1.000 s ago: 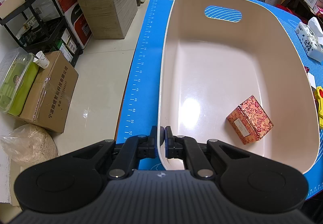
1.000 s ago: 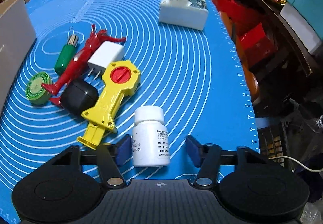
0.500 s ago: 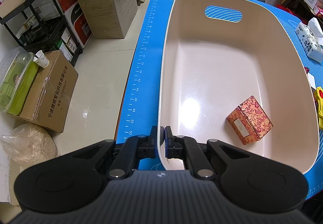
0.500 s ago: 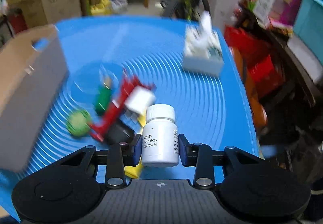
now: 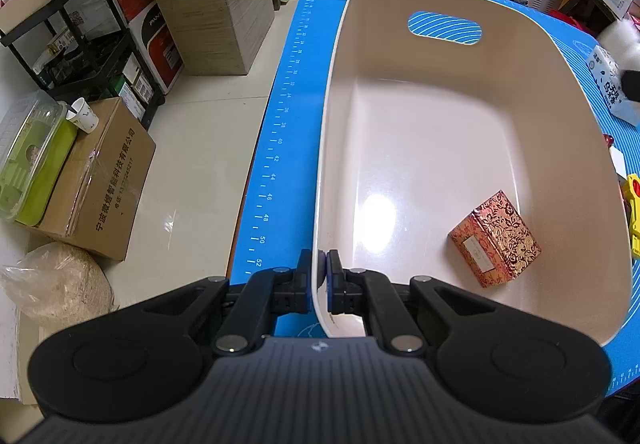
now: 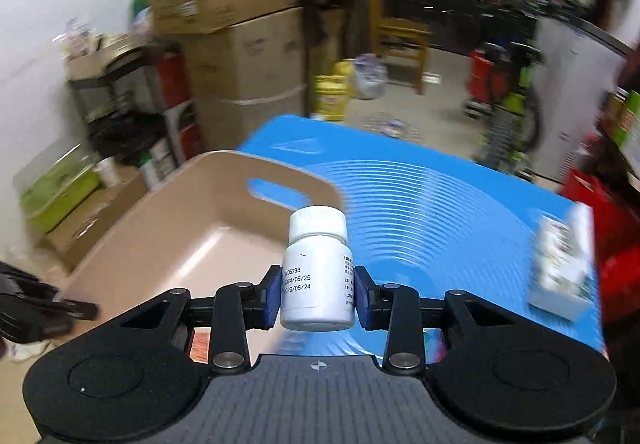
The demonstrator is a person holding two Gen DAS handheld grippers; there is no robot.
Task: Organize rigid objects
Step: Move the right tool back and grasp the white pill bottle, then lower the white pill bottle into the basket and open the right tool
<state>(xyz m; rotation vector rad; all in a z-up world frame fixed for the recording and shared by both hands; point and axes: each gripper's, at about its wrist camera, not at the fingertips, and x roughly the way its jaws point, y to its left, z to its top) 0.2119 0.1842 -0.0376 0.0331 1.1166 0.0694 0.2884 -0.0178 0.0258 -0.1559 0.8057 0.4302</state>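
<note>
Since 1 s ago: R gripper (image 6: 318, 294) has closed on the white pill bottle (image 6: 317, 270) and lifted it off the blue mat (image 6: 440, 212); view swung toward the beige bin (image 6: 180, 228). L side unchanged.

L wrist view: left gripper (image 5: 319, 284) clamped on the bin's near rim (image 5: 320, 204), one finger outside the wall, one inside. Bin = smooth glossy plastic, rounded rectangle, oval handle cutout in far wall. Inside, near right: small red-gold patterned box (image 5: 495, 240), lying tilted. Bin sits on mat w/ ruler marks along edge. Yellow toy (image 5: 633, 212) just past bin's right rim. Cardboard boxes (image 5: 208, 0) and black rack (image 5: 92, 28) on floor to left.

R wrist view: bottle upright between the blue pads (image 6: 273, 296), pinched at mid-body; matte white, ribbed cap, printed dates on label. It hangs above the mat, beside the bin's right wall. Tissue box (image 6: 560, 268) at right, blurred. Background motion-blurred.
</note>
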